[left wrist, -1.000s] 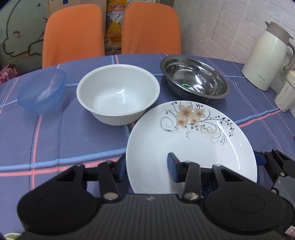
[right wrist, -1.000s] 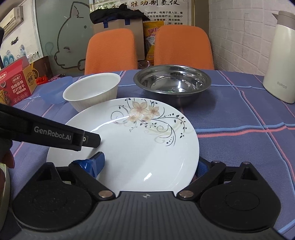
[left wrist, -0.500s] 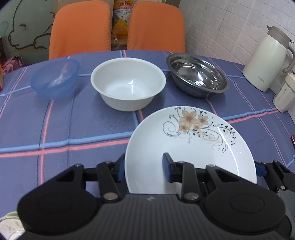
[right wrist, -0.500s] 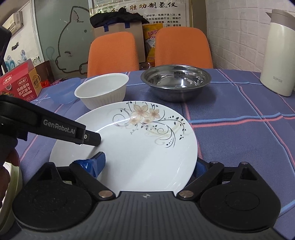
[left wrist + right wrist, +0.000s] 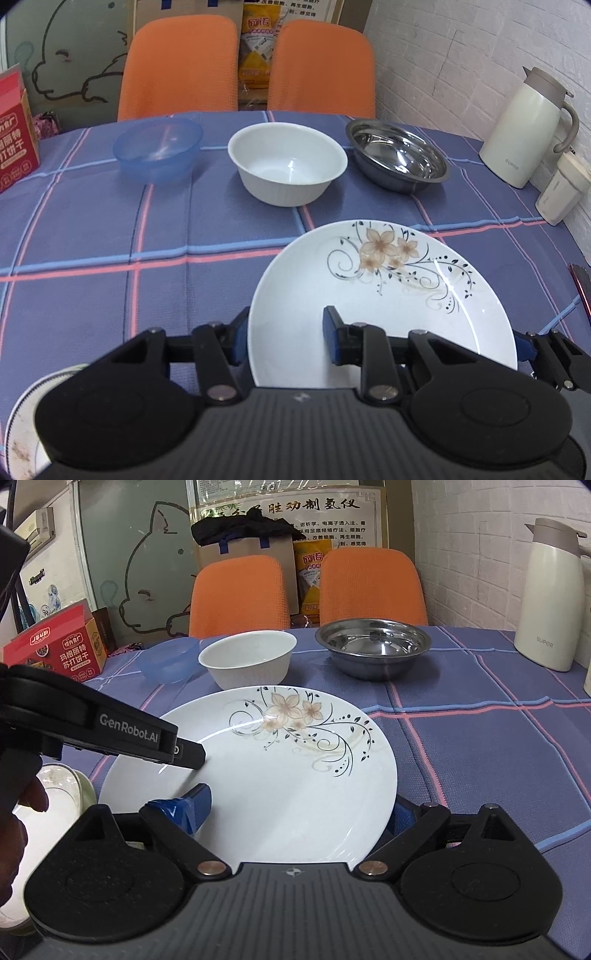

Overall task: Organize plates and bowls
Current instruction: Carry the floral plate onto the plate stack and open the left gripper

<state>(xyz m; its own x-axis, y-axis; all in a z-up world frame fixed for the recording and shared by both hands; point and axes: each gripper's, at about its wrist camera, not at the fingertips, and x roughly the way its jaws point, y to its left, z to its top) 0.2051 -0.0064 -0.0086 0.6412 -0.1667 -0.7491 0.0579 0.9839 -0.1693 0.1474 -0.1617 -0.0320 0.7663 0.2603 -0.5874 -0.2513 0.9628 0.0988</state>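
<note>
A white plate with a flower pattern (image 5: 384,291) is held above the checked tablecloth; it also shows in the right wrist view (image 5: 280,768). My left gripper (image 5: 284,338) is shut on its left rim. My right gripper (image 5: 299,812) is shut on its right rim. Both grip the same plate. Behind it stand a blue plastic bowl (image 5: 159,149), a white bowl (image 5: 288,168) and a steel bowl (image 5: 397,155) in a row. The left gripper's body (image 5: 110,731) crosses the right wrist view.
A cream thermos jug (image 5: 524,125) and a small white container (image 5: 559,194) stand at the right by the brick wall. A red box (image 5: 14,129) sits at the left. Another plate's rim (image 5: 20,417) shows at lower left. Two orange chairs (image 5: 181,66) stand behind the table.
Both grippers have drawn back toward me and risen with the plate. The three bowls now look farther away, and the red box has come into the left view.
</note>
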